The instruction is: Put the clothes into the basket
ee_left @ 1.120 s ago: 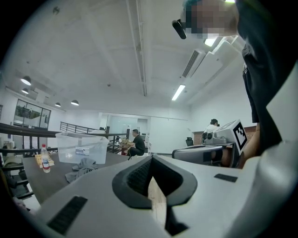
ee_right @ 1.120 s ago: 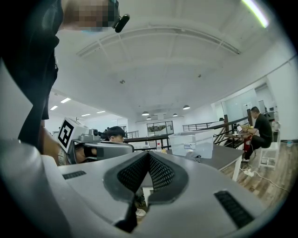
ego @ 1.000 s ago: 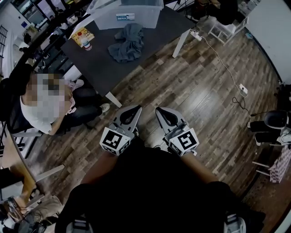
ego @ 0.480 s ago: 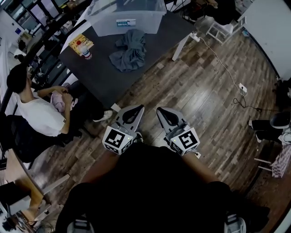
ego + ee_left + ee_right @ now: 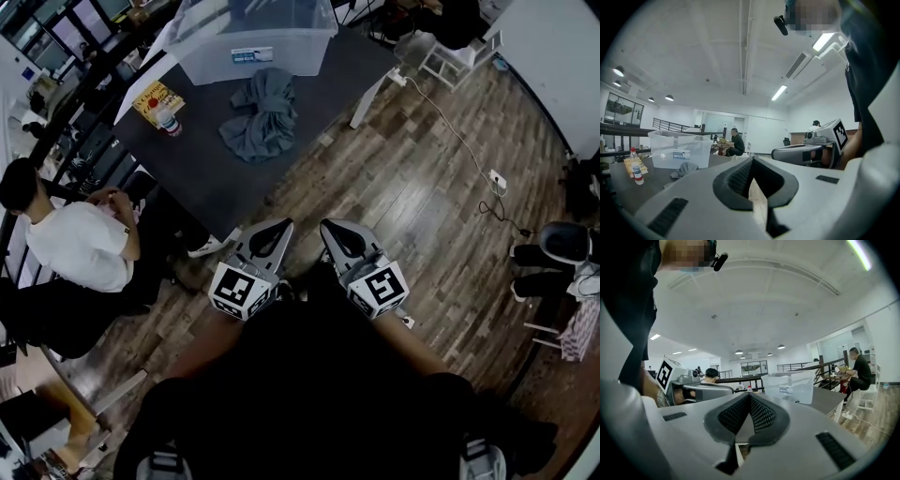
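A crumpled grey-blue pile of clothes [image 5: 261, 117] lies on the dark table [image 5: 216, 178], just in front of a clear plastic basket [image 5: 253, 37]. My left gripper [image 5: 272, 228] and right gripper [image 5: 335, 228] are held side by side over the wooden floor, short of the table's near corner. Both are shut with nothing in them. In the left gripper view the clothes [image 5: 683, 168] and basket [image 5: 679, 149] show beyond my shut left gripper [image 5: 751, 161], with the right gripper [image 5: 806, 152] alongside. The right gripper view shows the basket [image 5: 790, 386] past its shut jaws.
A bottle [image 5: 169, 120] and a yellow book [image 5: 152, 96] sit on the table's left part. A person [image 5: 75, 244] sits at the table's left side. A cable with a power strip [image 5: 495, 180] crosses the floor at right, near a chair [image 5: 562, 248] and a white stool [image 5: 448, 52].
The table with the clothes has come nearer in the head view as both grippers moved together towards it. Both stay shut. The seated person appears further left.
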Demonstrator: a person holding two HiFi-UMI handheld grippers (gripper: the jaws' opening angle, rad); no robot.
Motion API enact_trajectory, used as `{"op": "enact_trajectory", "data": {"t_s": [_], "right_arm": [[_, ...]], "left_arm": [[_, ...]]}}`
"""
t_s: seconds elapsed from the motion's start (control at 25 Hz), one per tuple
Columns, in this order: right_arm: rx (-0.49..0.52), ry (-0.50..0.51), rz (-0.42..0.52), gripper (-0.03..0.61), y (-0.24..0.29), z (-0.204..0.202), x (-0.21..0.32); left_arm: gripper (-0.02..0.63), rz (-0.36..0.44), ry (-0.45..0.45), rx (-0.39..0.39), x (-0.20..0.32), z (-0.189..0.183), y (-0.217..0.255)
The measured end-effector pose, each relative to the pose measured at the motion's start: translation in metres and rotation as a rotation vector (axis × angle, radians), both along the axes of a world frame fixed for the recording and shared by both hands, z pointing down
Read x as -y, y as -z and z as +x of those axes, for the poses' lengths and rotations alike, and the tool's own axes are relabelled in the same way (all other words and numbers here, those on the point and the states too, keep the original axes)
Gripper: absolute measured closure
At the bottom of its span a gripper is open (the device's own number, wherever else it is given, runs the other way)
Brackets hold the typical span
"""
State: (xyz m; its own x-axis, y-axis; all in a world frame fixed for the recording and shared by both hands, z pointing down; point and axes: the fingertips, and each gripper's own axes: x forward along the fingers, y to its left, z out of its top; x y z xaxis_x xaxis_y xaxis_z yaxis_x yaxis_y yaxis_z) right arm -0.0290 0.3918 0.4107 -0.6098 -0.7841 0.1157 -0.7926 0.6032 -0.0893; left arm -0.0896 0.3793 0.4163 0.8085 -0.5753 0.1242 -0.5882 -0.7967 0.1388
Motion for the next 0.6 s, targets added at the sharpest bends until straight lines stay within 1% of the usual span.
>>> {"op": "enact_trajectory", "data": {"t_s": [0.28,0.48,0.6], "right_arm": [[0.002,0.035,0.0,0.563,-0.006,0.019,0.046],[0.004,0.055,-0.001,0.563,-0.009,0.043,0.085],[0.006,0.078,0.005,0.563,-0.007,0.059,0.106]], "left_arm": [[0.611,0.005,0.039,-0.002,0.047,0.019,0.002],[0.611,-0.004,0.059,-0.02,0.087,0.046,0.001],[0.611,0.0,0.079,-0.016,0.109,0.062,0.004]]}}
